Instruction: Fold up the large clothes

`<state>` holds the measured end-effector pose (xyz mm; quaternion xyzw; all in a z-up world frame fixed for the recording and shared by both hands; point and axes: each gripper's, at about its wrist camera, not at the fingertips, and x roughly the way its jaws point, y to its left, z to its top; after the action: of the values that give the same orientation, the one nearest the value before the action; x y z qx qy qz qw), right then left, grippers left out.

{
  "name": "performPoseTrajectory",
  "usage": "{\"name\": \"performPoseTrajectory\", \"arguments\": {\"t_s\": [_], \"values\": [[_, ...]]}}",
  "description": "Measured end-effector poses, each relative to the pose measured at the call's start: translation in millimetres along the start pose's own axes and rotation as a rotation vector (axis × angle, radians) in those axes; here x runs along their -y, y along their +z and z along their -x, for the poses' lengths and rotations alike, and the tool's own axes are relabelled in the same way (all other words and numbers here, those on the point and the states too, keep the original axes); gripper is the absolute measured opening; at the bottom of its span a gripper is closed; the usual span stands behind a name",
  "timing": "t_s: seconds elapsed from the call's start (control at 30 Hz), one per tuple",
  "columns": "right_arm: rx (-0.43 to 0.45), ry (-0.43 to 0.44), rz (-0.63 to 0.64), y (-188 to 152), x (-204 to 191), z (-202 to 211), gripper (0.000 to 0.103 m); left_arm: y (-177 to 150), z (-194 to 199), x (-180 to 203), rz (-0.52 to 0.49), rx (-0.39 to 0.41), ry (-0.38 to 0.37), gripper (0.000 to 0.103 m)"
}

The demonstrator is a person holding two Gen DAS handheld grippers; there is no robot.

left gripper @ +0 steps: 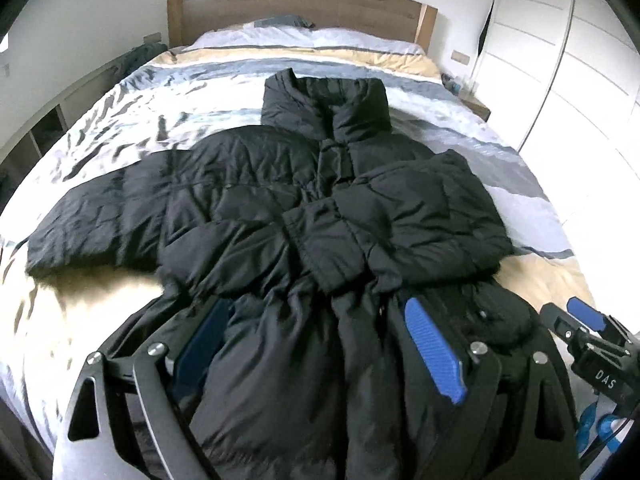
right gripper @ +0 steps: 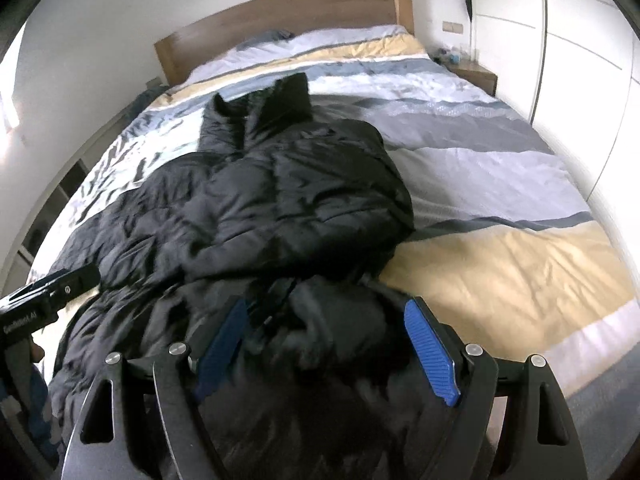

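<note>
- Puffy black quilted jacket, sleeves crossed, on striped bed.
- Left hand-held gripper and right hand-held gripper each clamp bunched hem between wide jaws.

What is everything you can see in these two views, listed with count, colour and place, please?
Puffer jacket: one, black, spread on the bed, collar toward the headboard, one sleeve folded across its front, the other stretched sideways.
Duvet: one, striped white, grey and yellow, covering the bed.
Headboard: one, brown wood, far end.
Nightstand: one, brown, beside the bed near the wardrobe.
Wardrobe: one, white, along the wall.
Left gripper: one, black with blue pads, jacket hem bunched between them.
Right gripper: one, black with blue pads, jacket fabric between them.
</note>
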<state>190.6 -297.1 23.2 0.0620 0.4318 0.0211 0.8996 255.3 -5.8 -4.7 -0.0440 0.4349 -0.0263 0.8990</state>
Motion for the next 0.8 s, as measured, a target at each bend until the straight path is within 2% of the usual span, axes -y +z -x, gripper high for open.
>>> {"name": "performPoseTrajectory", "arguments": {"t_s": [0.13,0.33,0.53,0.8], "values": [[0.023,0.002,0.014,-18.7,-13.3,30.2,0.081,-14.4,32.3,-16.7,0.005,0.030,0.030,0.091],[0.036,-0.009,0.022,-36.8,-32.1,56.5,0.081,-25.7,72.7,-49.7,0.017,0.084,0.036,0.091],[0.072,-0.012,0.017,-33.1,-50.4,74.9,0.081,-28.3,92.5,-76.9,0.005,0.109,0.073,0.091],[0.115,0.014,0.043,-22.2,-85.6,90.4,0.081,-20.9,121.8,-100.1,-0.028,0.131,0.055,0.091]]}}
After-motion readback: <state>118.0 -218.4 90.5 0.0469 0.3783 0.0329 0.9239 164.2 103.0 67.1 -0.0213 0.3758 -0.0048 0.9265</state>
